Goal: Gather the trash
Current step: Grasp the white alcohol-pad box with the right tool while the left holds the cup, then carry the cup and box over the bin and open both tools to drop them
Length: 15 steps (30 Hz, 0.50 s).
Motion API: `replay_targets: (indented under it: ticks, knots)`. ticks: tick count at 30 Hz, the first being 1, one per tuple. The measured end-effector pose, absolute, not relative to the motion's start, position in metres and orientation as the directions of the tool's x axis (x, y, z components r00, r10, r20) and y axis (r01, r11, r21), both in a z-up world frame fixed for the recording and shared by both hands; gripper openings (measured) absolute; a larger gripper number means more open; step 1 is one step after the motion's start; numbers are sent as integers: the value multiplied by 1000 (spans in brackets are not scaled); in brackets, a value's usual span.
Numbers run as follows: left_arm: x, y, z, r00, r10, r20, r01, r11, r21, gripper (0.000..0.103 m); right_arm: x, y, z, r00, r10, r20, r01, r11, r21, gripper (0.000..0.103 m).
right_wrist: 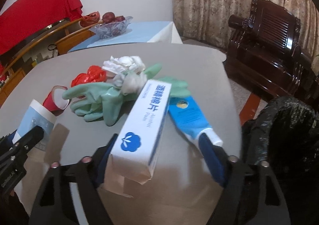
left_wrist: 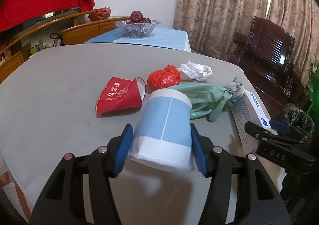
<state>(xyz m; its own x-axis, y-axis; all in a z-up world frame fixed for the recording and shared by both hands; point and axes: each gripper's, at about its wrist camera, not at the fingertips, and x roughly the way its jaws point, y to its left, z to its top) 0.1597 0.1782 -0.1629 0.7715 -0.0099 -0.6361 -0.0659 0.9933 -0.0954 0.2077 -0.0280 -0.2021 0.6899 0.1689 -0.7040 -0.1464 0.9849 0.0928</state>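
On the grey table [left_wrist: 59, 77] lies trash: a crushed red paper cup [left_wrist: 119, 95], a red plastic wad [left_wrist: 163, 77], white crumpled tissue [left_wrist: 195, 71] and green rubber gloves [left_wrist: 205, 97]. My left gripper [left_wrist: 161, 145] is shut on a blue-and-white paper cup [left_wrist: 163, 125], lifted off the table. My right gripper [right_wrist: 159, 159] stands open around a white box with blue print [right_wrist: 145, 125]; the left finger touches it, the right one is apart. A blue tube [right_wrist: 191, 117] lies beside the box. The gloves [right_wrist: 95, 99] and tissue [right_wrist: 123, 65] lie beyond.
A black trash bag [right_wrist: 283, 135] hangs at the table's right edge. A glass fruit bowl [left_wrist: 137, 27] stands on a blue-covered table behind. A dark wooden armchair [left_wrist: 267, 53] and curtains are at the right.
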Motion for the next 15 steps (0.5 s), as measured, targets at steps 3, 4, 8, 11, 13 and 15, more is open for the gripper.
replay_targets:
  ticks: [3, 4, 8, 11, 13, 15]
  knots:
    - [160, 178, -162, 771, -12, -636, -62, 994, -94, 55, 207, -26, -204, 676, 170, -717, -165, 983, 77, 47]
    - [160, 177, -162, 772, -14, -636, -60, 994, -95, 55, 206, -28, -203, 670, 182, -720, -173, 981, 87, 43]
    - [158, 171, -159, 776, -24, -631, -48, 994, -97, 55, 197, -32, -197, 675, 178, -716, -190, 980, 64, 31]
    - [157, 166, -158, 777, -31, -629, -38, 995, -96, 55, 199, -34, -199, 676, 167, -718, -176, 982, 63, 33]
    - [156, 162, -159, 776, -38, -630, -30, 995, -97, 55, 203, -35, -202, 673, 175, -719, -172, 982, 78, 34]
    - [155, 159, -159, 774, -41, -632, -23, 995, -93, 55, 205, -34, -204, 667, 185, -722, -180, 980, 84, 33]
